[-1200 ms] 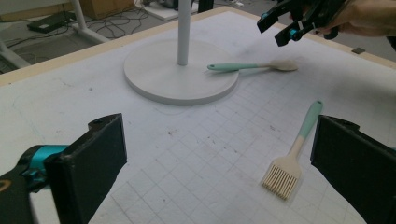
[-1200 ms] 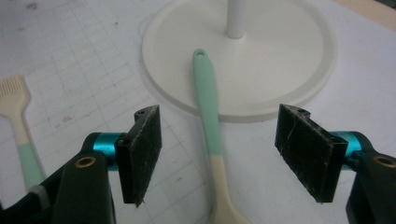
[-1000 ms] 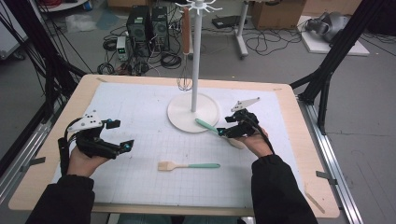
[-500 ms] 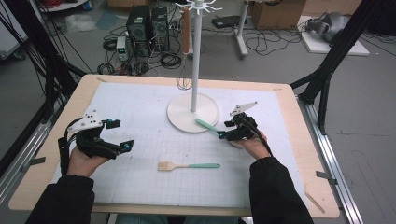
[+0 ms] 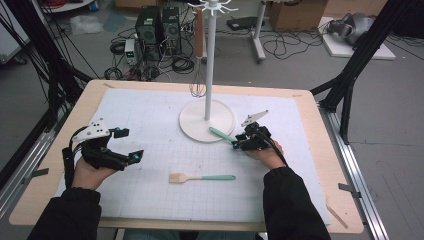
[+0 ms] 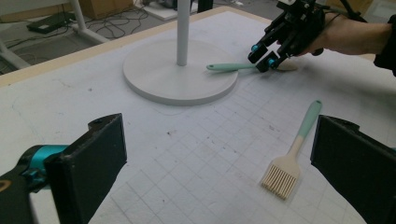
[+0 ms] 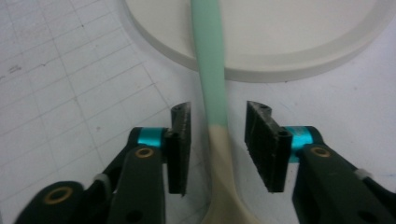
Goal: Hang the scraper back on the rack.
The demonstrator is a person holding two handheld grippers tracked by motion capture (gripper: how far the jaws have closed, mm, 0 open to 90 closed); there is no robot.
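The spatula [image 7: 211, 93], mint-green in the handle and cream toward the blade, lies between the fingers [image 7: 180, 144] of the right gripper [image 7: 218, 147], its handle running away from them and up over the rim of the white stand base [image 7: 299, 42], so the far end rests on the disc while the near end sits on the gridded mat [image 7: 70, 84]. The jaws have just been closing around it, yet a narrow gap shows on each side of the handle and neither pad presses on it; they stand partly open, straddling the seam where green meets cream. In the high view the right gripper [image 5: 239, 142] sits just off the base's edge, with the pole [image 5: 210, 60] beyond the fingertips and bare mat to the outer side as far as the table edge [image 5: 320, 150]. The left gripper [image 5: 131, 146] hovers well apart on the other side of the mat, its jaws spread wide and holding nothing. In the left gripper view a pastry brush [image 6: 294, 156] lies flat just inside the right-hand jaw, bristles toward the camera and handle pointing away, not touched by either finger [image 6: 93, 161]. Between those fingers and the stand base the mat lies bare.
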